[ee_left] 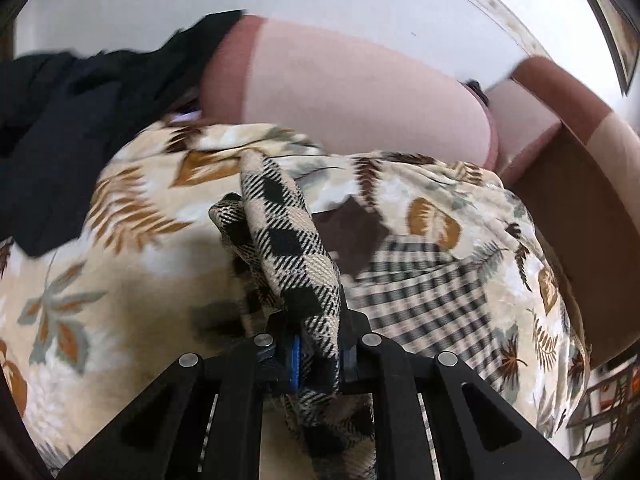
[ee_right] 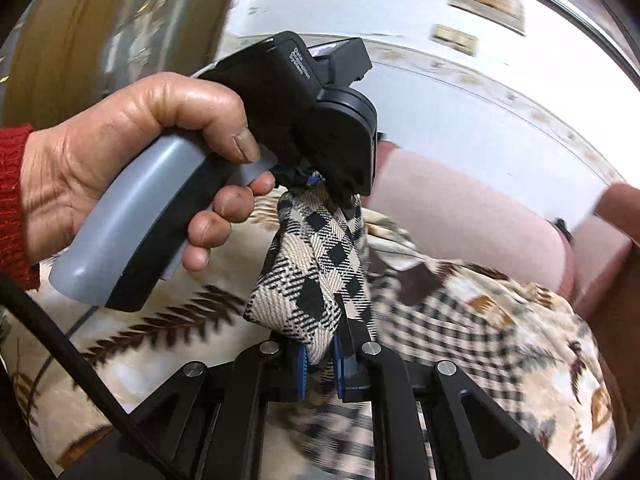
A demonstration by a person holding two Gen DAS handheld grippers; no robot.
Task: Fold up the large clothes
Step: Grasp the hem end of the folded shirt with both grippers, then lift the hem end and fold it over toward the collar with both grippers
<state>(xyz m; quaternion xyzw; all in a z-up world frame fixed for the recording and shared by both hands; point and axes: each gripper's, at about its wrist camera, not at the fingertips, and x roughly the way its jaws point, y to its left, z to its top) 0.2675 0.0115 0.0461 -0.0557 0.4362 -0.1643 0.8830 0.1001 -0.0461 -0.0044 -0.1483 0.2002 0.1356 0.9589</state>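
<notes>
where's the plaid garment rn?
The plaid garment is pinched in both grippers: right gripper low centre in the right wrist view, left gripper just above it, over the leaf-print blanket.

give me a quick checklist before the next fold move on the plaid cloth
1. Left gripper shut on the plaid cloth: ok.
2. Right gripper shut on the cloth: ok.
3. The two grips sit close together, the left gripper just beyond the right one in the right wrist view: ok.
4. Rest of the cloth lies loose on the leaf blanket, not flat: not ok.
5. Black garment lies apart from the cloth: ok.
6. Which edge or corner each gripper holds: cannot tell.
</notes>
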